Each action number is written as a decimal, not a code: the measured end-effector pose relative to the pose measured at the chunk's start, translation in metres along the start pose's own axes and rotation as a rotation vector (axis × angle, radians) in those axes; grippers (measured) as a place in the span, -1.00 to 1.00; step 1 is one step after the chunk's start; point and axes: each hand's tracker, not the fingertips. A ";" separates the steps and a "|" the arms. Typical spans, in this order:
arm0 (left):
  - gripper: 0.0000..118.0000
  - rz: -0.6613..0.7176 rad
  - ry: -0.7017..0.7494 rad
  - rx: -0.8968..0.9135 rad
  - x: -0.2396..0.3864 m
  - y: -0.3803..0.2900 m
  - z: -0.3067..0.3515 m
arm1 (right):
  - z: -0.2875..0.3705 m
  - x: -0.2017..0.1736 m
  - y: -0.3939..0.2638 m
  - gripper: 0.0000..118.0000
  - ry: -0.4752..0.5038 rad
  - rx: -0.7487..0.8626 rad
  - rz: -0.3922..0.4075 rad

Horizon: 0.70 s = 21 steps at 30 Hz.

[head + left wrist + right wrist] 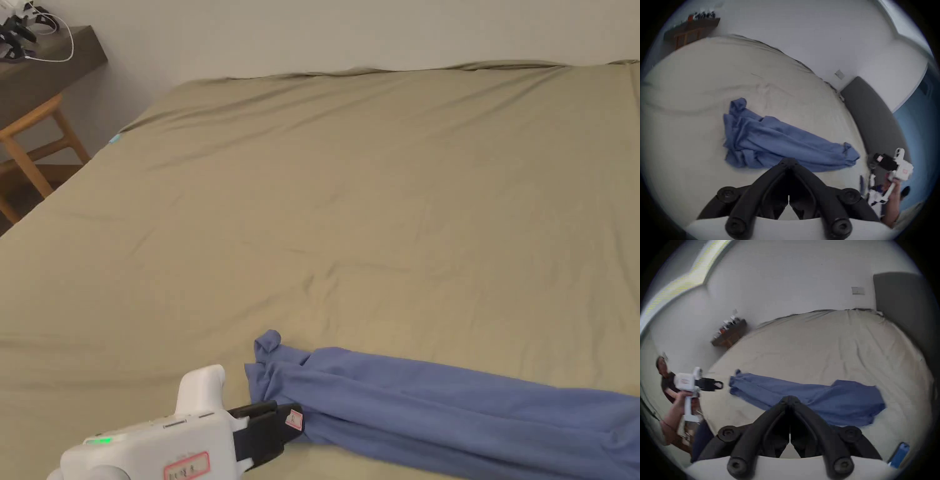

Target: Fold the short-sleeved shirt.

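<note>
A blue short-sleeved shirt [462, 412] lies bunched into a long rumpled strip on the olive bed sheet [350, 206], near the front edge. In the head view my left gripper [292, 420] is at the bottom left, black jaws closed, tips at the shirt's left end. Its own view has the jaws [788, 160] together and bare, the shirt [778, 141] just beyond. The right gripper view places the left gripper [719, 384] a short gap from the shirt [818, 395]. My right gripper [790, 398] is shut, empty, above the shirt's near edge; it is also off the right end [874, 158].
A wooden stool [37, 144] and a dark desk [50, 62] with cables stand left of the bed. The white wall runs behind it, and a grey headboard [867, 105] bounds the right end. A blue object [899, 456] lies near the bed's front right.
</note>
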 end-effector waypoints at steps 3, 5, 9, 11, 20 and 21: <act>-1.00 0.060 -0.262 -0.051 -0.046 0.023 -0.001 | 0.011 0.008 0.004 -0.96 0.079 0.011 -0.021; -0.90 0.194 -0.603 -0.128 -0.082 0.031 -0.006 | 0.013 0.013 0.004 -0.96 0.142 0.015 -0.042; 1.00 0.195 -0.322 -0.133 -0.100 0.044 -0.024 | 0.011 0.020 0.000 -0.96 0.268 0.018 -0.091; 1.00 0.182 -0.231 -0.111 -0.110 0.047 -0.034 | 0.013 0.017 0.000 -0.96 0.246 0.034 -0.091; 1.00 0.170 -0.306 -0.267 -0.117 0.067 -0.100 | 0.007 0.010 0.013 -0.96 0.221 0.023 -0.075; 1.00 0.161 -0.304 -0.268 -0.109 0.058 -0.101 | 0.007 0.008 0.013 -0.96 0.258 0.023 -0.066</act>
